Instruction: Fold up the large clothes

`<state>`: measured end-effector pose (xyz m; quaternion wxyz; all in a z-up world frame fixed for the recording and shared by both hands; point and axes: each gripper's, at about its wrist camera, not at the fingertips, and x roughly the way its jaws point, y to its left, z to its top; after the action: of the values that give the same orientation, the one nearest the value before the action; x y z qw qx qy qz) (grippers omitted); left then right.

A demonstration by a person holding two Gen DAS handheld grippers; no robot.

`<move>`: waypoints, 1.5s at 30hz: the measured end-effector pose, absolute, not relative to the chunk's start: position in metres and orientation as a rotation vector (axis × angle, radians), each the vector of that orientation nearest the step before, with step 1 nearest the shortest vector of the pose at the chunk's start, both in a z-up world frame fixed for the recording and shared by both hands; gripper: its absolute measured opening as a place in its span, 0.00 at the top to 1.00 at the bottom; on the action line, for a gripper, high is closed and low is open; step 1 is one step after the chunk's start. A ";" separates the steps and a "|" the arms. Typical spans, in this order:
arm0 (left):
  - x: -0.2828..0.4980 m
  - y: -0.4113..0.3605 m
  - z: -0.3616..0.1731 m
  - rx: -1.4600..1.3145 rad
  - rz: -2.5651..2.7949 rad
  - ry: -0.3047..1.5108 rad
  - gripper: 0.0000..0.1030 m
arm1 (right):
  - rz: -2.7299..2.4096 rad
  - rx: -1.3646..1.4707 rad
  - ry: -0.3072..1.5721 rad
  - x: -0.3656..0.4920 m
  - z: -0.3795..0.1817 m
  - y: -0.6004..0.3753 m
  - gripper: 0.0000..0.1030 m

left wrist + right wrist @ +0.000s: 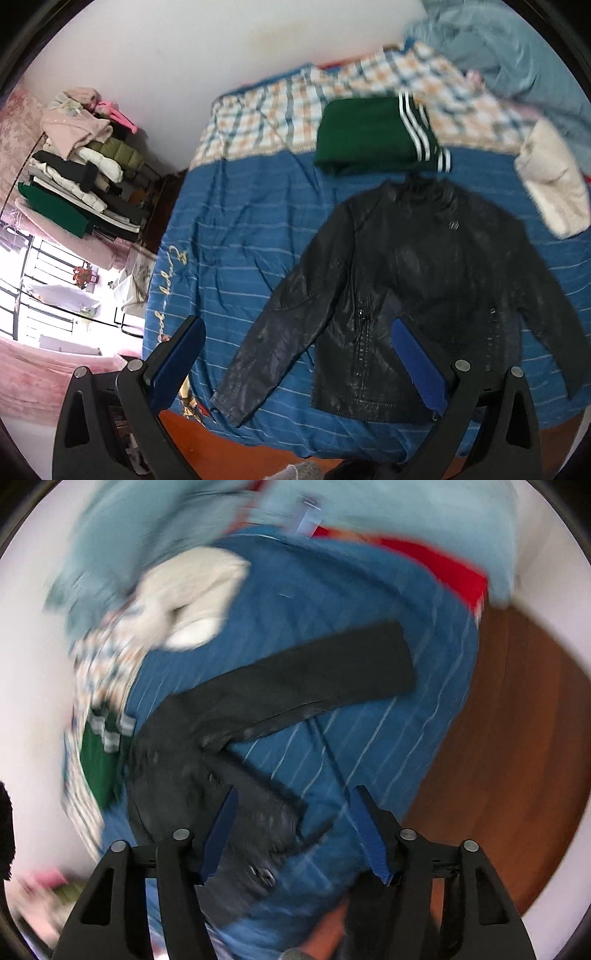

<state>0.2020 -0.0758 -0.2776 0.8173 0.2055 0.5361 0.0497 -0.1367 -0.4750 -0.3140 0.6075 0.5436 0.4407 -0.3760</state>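
1. A black leather jacket (424, 295) lies spread flat, front up, on a bed covered by a blue striped quilt (240, 236), both sleeves angled outward.
2. The left gripper (299, 354) hangs above the jacket's hem with its jaws wide apart, holding nothing.
3. The right gripper (291, 823) hovers over the jacket's lower body, jaws likewise spread and empty; this view is motion-blurred.
4. A folded green garment with white stripes (380, 134) sits just beyond the collar.
5. A cream garment (554, 177) lies near the right shoulder.
6. A stack of folded clothes (77, 162) stands beside the bed.
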 end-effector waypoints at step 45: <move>0.264 -0.082 -0.513 0.340 0.173 1.345 0.00 | -0.816 1.142 0.441 0.008 -0.373 -0.608 0.95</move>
<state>0.2638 -0.0821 -0.5134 0.7653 0.1564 0.6192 0.0796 0.0077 -0.6078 -0.3735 0.7414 0.5208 0.2013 -0.3723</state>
